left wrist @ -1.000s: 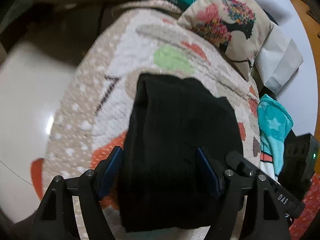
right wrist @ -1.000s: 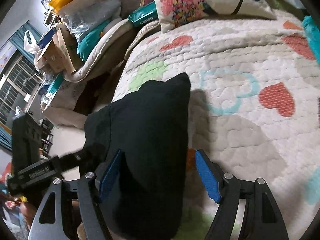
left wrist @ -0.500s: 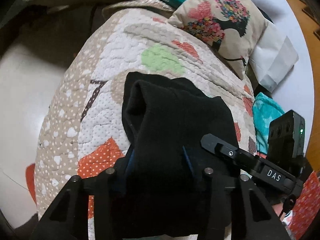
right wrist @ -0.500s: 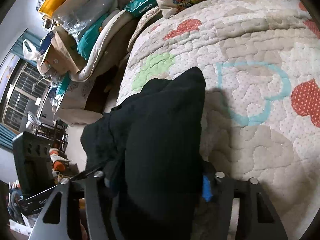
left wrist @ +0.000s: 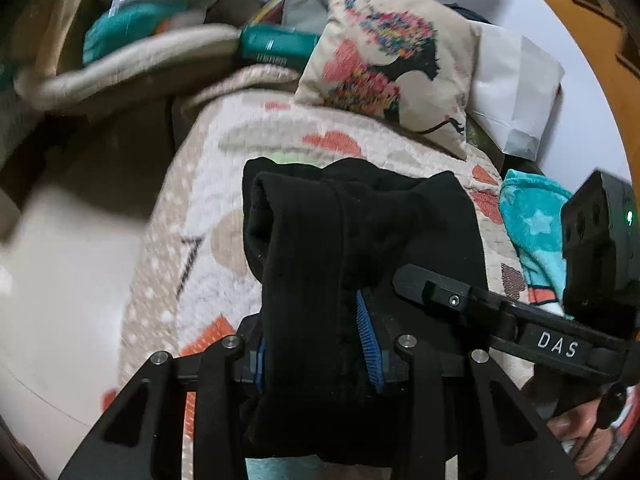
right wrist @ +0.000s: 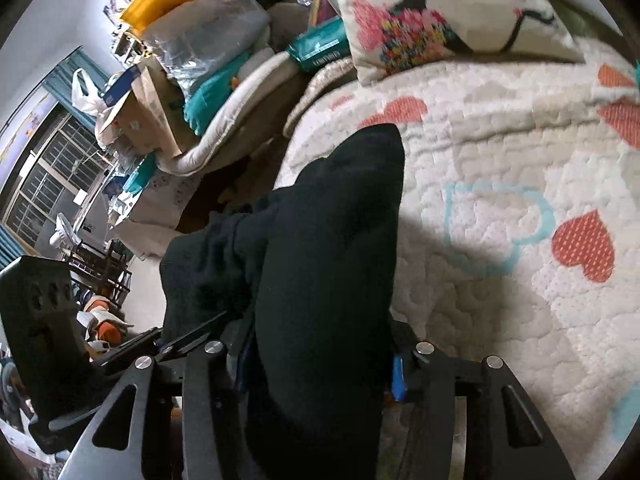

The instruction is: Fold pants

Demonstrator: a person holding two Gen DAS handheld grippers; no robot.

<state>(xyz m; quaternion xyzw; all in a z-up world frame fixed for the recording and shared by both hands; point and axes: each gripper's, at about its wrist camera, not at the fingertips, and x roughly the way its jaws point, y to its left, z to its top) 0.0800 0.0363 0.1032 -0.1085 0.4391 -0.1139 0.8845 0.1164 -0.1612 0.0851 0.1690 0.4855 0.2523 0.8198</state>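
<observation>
Folded black pants (left wrist: 360, 220) lie on a quilted bed cover (left wrist: 200, 220) printed with hearts. My left gripper (left wrist: 314, 352) has its jaws closing, and its blue pads press a thick fold at the pants' near edge. In the right wrist view the same black pants (right wrist: 332, 220) rise in a bunched ridge off the quilt (right wrist: 500, 140). My right gripper (right wrist: 320, 368) is also closing, with the fabric squeezed between its pads. The two grippers hold the near edge side by side, and the cloth hides most of the pads.
A patterned pillow (left wrist: 384, 64) and a white paper bag (left wrist: 516, 92) lie at the head of the bed. A teal star towel (left wrist: 536, 224) lies to the right. The pale floor (left wrist: 60, 280) drops away on the left, with piled boxes and bags (right wrist: 200, 60) beyond.
Both grippers went from standing wide around the pants' near edge to squeezing it. The edge has lifted off the quilt and bunched up; the left gripper rose and rolled.
</observation>
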